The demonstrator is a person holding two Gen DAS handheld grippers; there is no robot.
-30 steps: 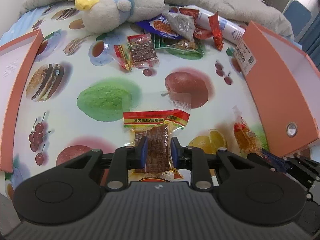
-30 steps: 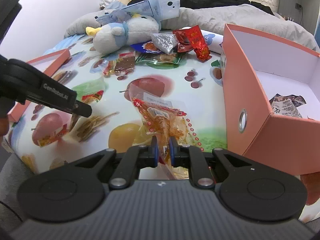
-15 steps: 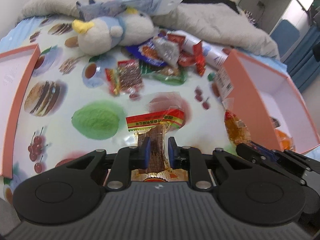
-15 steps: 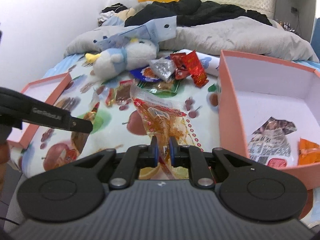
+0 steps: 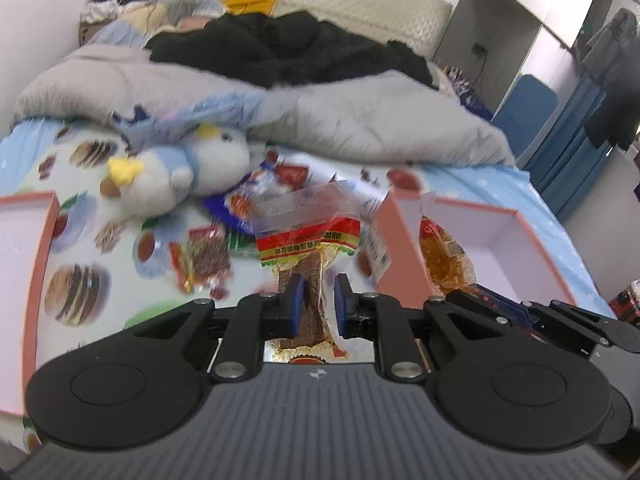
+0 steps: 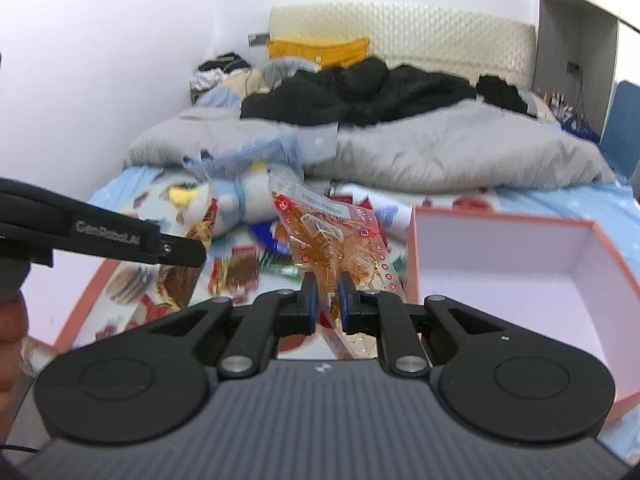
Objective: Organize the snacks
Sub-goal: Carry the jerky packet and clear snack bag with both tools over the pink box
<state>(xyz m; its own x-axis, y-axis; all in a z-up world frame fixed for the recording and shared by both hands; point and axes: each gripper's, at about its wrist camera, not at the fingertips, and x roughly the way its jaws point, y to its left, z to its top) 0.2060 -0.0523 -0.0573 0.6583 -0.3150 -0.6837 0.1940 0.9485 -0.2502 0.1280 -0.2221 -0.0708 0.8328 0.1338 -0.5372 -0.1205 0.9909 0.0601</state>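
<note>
Both snacks are thin crinkly plastic packs, so they look light and floppy, and slippery too. The flat clear packet with a red-and-yellow header and a dark brown strip inside (image 5: 310,268) is up off the fruit-print bedsheet (image 5: 80,248), pinched low on its body by the left gripper (image 5: 318,300), whose jaws are nearly together with the blue pads pressing the pack. Its top half flops forward, so I'd say gripping nearer the middle would stop the swinging. The clear bag of orange-amber pieces with red print (image 6: 336,248) hangs in the right gripper (image 6: 328,300), jaws squeezed almost shut on its lower end. The contents look lumpy and maybe crushable, so a pinch on the sealed edge seems safer than on the filling. The open salmon-pink cardboard box with white inside (image 6: 520,264) sits just to the right, near both packs. More wrappers lie by the white-and-blue plush bird (image 5: 180,172)
</note>
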